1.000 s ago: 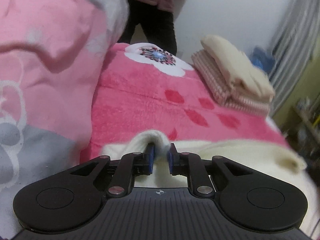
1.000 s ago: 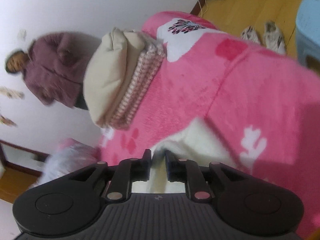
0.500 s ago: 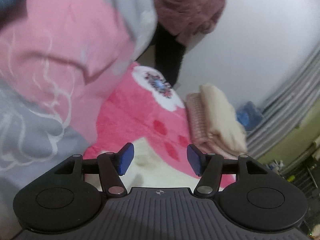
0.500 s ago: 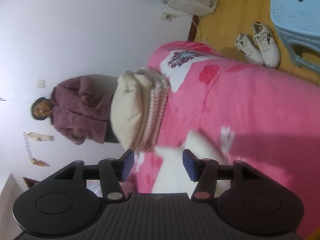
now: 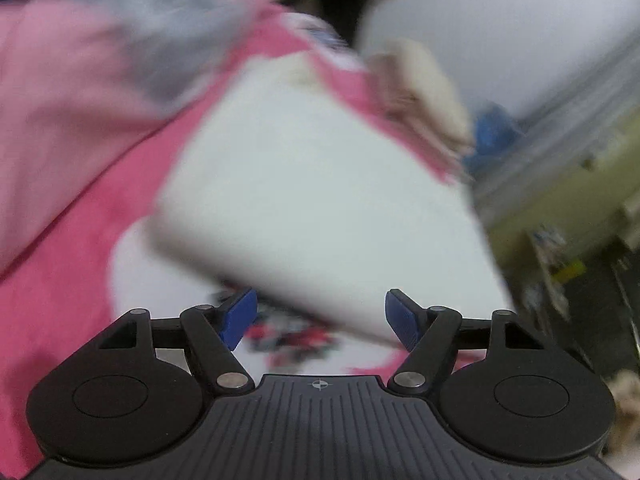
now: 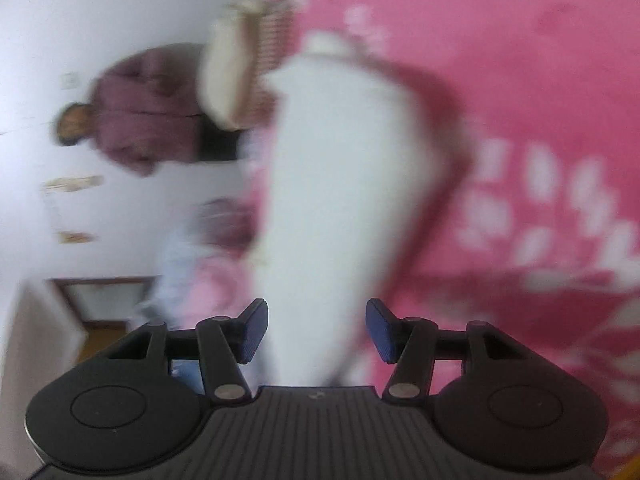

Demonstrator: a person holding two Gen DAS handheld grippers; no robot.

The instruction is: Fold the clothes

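Jaws on both tools stand apart with nothing pinched between them: the left gripper (image 5: 321, 320) has just been opening, its blue pads (image 5: 239, 317) clear of any cloth, and the right gripper (image 6: 316, 330) has opened too, though its jaws have held about the same spread for the last half second. A second ago each was closed on an edge of the cream garment; now that cream garment (image 5: 320, 184) lies released on the pink blanket (image 5: 72, 292), a pale, blurred slab running from the jaws toward twelve o'clock in the left wrist view and a tall pale wedge (image 6: 340, 184) in the right wrist view. Both views have pulled back, so more of the garment shows than before. To my reading, one fold has just been laid down and let go, and the next step is either another fold or moving it to the pile. Farther off, at about one o'clock in the left view, sits the stack of folded clothes (image 5: 424, 92), well apart from the garment. A rumpled pink and grey quilt (image 5: 80, 92) fills ten o'clock. Beyond, a white wall (image 6: 100, 8), with a person in a maroon jacket (image 6: 148, 108) standing at ten o'clock in the right view.
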